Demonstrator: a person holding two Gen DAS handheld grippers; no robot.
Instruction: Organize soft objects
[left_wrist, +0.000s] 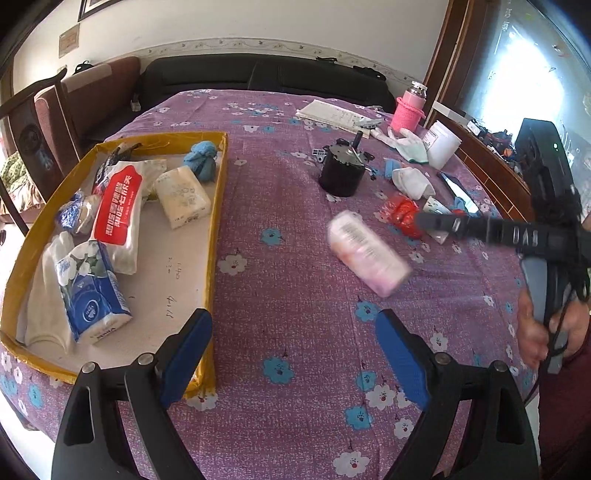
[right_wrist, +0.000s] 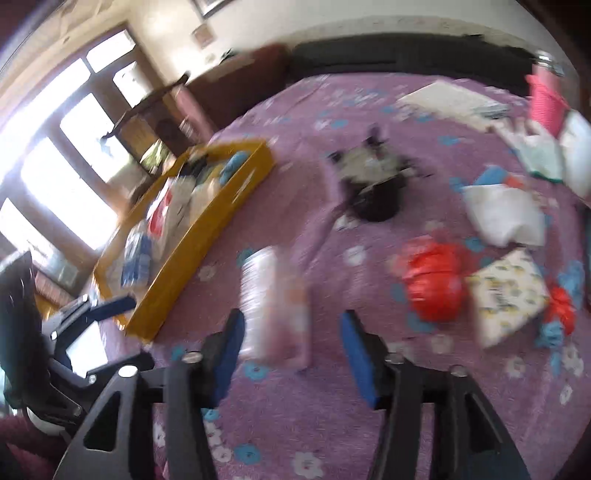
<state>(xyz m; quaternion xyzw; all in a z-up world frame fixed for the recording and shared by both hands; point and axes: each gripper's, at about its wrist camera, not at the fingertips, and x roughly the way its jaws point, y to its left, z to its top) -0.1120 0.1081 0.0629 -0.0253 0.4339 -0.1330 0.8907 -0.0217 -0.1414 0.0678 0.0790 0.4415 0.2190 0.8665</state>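
Note:
A pink tissue pack (left_wrist: 369, 254) lies blurred on the purple flowered cloth, apart from both grippers. In the right wrist view the same pink tissue pack (right_wrist: 273, 306) sits just ahead of my right gripper (right_wrist: 291, 317), whose jaws stand open and do not press on it. My left gripper (left_wrist: 291, 317) is open and empty, over the near corner of a yellow-rimmed tray (left_wrist: 218, 221). The tray holds several tissue packs, a blue cloth bundle (left_wrist: 201, 158) and a white glove. A red plastic bag (left_wrist: 402, 214) and a white sock (left_wrist: 412, 181) lie at the right.
A black cylinder (left_wrist: 341, 170) stands mid-table. At the far right are a pink bottle (left_wrist: 408, 110), a white jar (left_wrist: 443, 144), papers (left_wrist: 332, 112) and a phone (left_wrist: 458, 190). A patterned tissue pack (right_wrist: 506, 295) lies beside the red bag. A hand (left_wrist: 535, 332) holds the right gripper's handle.

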